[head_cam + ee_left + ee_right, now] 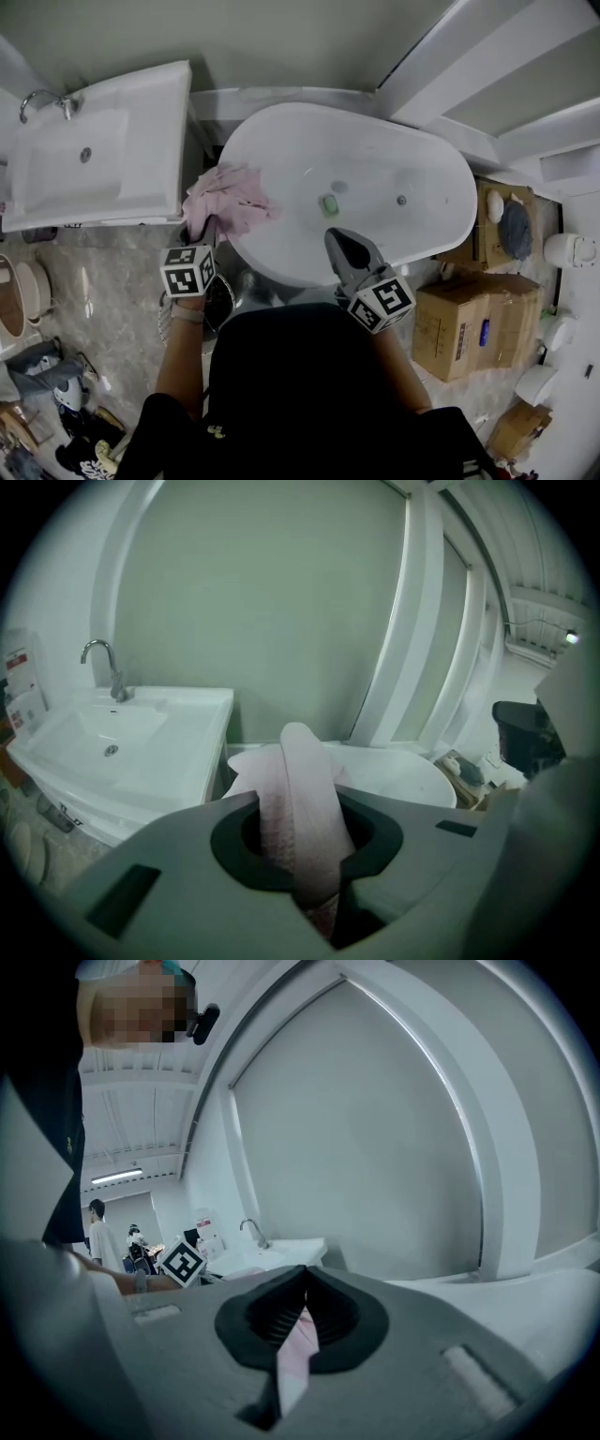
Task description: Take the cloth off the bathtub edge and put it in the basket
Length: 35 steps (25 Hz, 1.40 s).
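Observation:
The pink cloth (232, 199) is bunched over the left rim of the white bathtub (375, 159). My left gripper (208, 227) is shut on the cloth's near end. In the left gripper view a thick fold of the cloth (298, 789) runs up between the jaws of the left gripper (298, 803). My right gripper (339, 240) hovers over the tub's near rim, apart from the cloth, and its jaws meet at the tips. The right gripper (305, 1274) shows only a pink sliver in its slit. A dark mesh basket (223, 294) sits on the floor under my left hand, partly hidden by the person's body.
A white sink (103, 150) with a tap (42, 98) stands left of the tub. A green object (328, 204) lies inside the tub. Cardboard boxes (473, 319) are stacked at the right. Shoes and clutter (56, 403) cover the floor at the lower left.

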### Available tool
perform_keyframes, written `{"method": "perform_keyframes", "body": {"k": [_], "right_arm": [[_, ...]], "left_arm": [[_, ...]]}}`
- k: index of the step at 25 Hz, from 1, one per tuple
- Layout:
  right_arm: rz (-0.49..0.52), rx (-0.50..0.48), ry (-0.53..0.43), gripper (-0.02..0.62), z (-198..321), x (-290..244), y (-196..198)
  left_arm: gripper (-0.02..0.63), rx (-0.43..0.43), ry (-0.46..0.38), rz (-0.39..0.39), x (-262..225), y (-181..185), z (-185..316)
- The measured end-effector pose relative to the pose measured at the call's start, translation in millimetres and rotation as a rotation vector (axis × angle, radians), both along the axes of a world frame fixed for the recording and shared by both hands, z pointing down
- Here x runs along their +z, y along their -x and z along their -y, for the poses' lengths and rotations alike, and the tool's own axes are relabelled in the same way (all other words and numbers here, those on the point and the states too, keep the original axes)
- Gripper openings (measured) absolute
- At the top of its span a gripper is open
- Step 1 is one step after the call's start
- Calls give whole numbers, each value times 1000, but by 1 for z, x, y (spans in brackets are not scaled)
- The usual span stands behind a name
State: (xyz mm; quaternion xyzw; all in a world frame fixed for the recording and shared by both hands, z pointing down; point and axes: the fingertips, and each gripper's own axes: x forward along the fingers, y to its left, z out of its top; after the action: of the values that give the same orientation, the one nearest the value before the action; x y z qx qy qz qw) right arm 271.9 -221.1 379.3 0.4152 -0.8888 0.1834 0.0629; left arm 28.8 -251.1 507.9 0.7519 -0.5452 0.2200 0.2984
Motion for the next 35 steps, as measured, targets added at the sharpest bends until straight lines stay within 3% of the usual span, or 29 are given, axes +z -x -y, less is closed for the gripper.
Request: {"method": "perform_keyframes", "body": {"k": [8,18,35], "right_arm": [[28,-73,-31,-3,8,-12,20],[63,-160,-44,-3,29,-23,46],[89,-464,-18,-3,39,-8,94]], "left_arm": [[84,-8,-62,-42,-64,-7,-39],[84,-54,-145,-21,-121,2,-50],[84,-321,-156,10,-129,22,-95]]}}
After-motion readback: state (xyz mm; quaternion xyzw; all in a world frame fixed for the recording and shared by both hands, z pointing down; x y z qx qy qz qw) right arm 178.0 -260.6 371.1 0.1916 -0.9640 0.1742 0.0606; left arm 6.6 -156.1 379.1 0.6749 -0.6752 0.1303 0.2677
